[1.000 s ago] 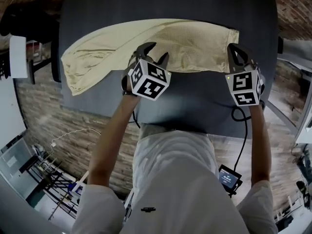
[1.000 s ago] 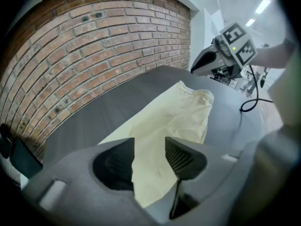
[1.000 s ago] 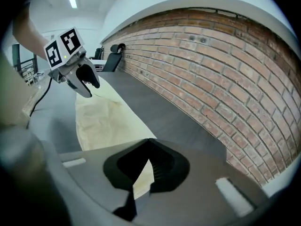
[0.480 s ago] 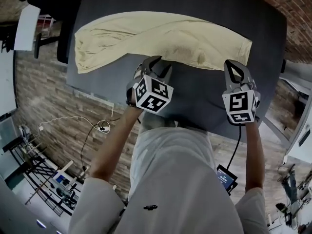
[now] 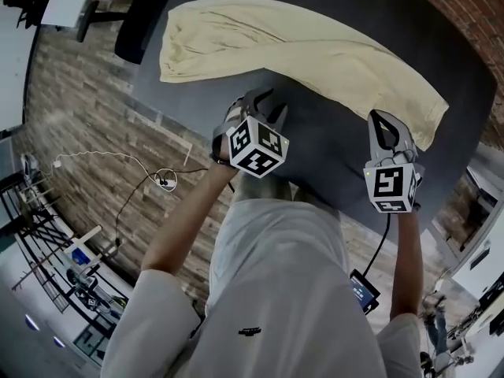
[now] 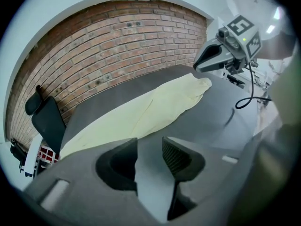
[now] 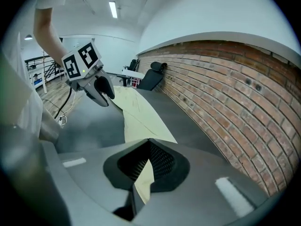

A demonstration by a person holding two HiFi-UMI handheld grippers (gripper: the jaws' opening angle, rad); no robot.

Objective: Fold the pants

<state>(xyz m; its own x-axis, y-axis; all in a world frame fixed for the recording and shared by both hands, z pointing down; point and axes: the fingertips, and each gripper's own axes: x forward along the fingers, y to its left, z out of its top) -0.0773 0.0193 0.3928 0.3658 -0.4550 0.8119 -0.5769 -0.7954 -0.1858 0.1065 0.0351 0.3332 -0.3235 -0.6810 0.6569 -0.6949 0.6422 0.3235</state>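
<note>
Pants [image 5: 299,46] lie on table [image 5: 331,160], long axis upper left to lower right in head view. Right gripper [image 5: 384,128] is clamped on their right end. Left gripper [image 5: 260,99] has jaws apart, just been closing, nothing between; it sits just short of the pants' middle edge.

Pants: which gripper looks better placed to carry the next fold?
Right, probably. The right gripper is shut on the pants near one end. The left gripper, its jaws apart and just now closing with nothing between them, hovers over the table beside the fabric.
</note>
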